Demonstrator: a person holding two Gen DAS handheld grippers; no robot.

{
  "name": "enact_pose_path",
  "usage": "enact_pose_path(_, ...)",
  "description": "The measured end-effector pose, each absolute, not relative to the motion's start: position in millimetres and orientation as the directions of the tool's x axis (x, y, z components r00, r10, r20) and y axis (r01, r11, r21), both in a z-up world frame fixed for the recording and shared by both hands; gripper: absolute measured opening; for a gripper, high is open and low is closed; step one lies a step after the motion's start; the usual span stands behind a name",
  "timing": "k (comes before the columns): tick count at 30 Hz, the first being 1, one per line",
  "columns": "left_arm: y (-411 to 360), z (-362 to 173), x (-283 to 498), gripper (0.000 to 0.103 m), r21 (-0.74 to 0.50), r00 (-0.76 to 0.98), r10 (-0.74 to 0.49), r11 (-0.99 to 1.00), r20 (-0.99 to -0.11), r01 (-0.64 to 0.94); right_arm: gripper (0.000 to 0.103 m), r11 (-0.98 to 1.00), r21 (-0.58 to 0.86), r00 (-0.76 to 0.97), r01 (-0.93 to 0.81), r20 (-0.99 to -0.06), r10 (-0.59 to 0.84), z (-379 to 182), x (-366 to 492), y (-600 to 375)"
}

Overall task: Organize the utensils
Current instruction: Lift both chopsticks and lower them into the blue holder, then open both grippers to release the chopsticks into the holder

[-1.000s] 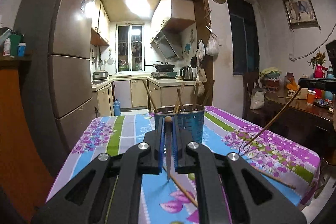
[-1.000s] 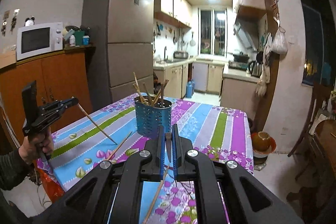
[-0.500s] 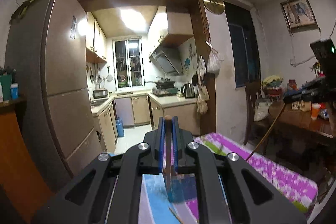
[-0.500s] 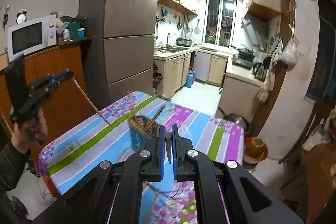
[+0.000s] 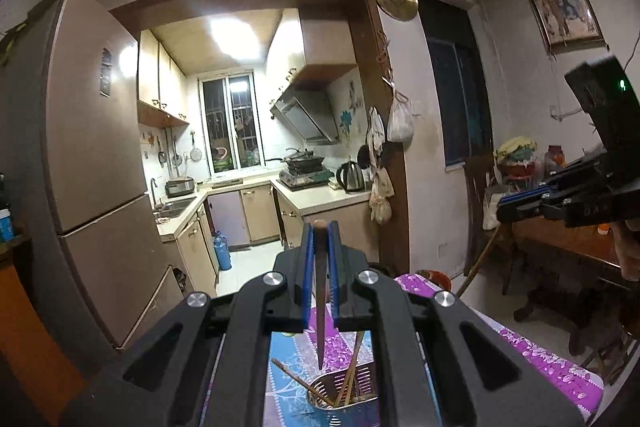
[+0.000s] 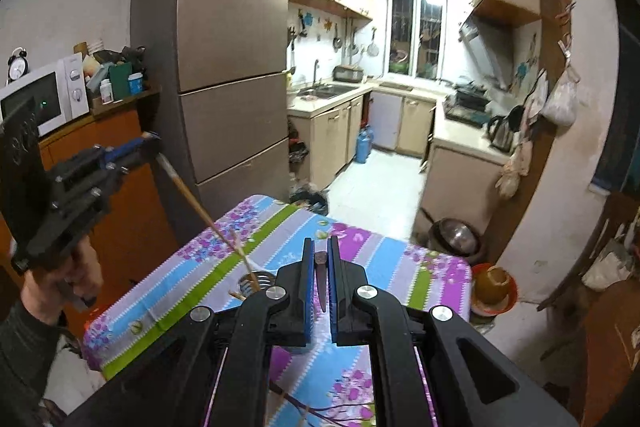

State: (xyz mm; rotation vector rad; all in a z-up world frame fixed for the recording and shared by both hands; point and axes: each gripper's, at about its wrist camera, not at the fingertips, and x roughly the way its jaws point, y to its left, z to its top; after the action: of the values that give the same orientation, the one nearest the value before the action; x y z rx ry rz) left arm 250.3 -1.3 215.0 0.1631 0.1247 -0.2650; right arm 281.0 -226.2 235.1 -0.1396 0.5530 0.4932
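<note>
Below the left hand-held gripper (image 5: 320, 259), its chopstick (image 5: 320, 307) overhangs the holder (image 5: 344, 393).

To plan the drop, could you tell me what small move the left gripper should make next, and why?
Probably ease the left gripper down a little: its chopstick slants with its tip at the mouth of the utensil holder, jaws shut on it, so releasing now might let it tip out.

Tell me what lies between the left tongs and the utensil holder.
Only the chopstick that the left tongs grip. In the right wrist view it slants from them down to the utensil holder mouth, with nothing else along that stretch.
</note>
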Motion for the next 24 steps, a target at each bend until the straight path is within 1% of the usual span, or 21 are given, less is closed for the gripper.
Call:
enact_pose_path(7,3.8,201.3,282.5,0.005,0.116,0.943,-0.259,0.951,-0.210,0.288,0.007,0.852,0.028,0.681,-0.522,-0.588,0.437,218.9,301.3,-196.0)
enact_pose_path(11,5.4,184.0,296.7,0.005,0.114,0.930,-0.259,0.948,-0.260,0.296,0.007,0.848,0.036,0.658,-0.529,-0.614,0.437,205.6,312.9,-182.1)
enact_pose_path(18,10.1,156.6,321.1,0.005,0.086,0.900,-0.256,0.949,-0.352,0.304,0.007,0.851,0.048,0.633,-0.524,-0.647,0.426,183.5,330.2,-168.4)
enact_pose_path(24,14.8,141.0,339.0,0.005,0.048,0.877,-0.266,0.950,-0.400,0.310,0.007,0.855,0.068,0.613,-0.514,-0.669,0.422,169.3,343.9,-162.7)
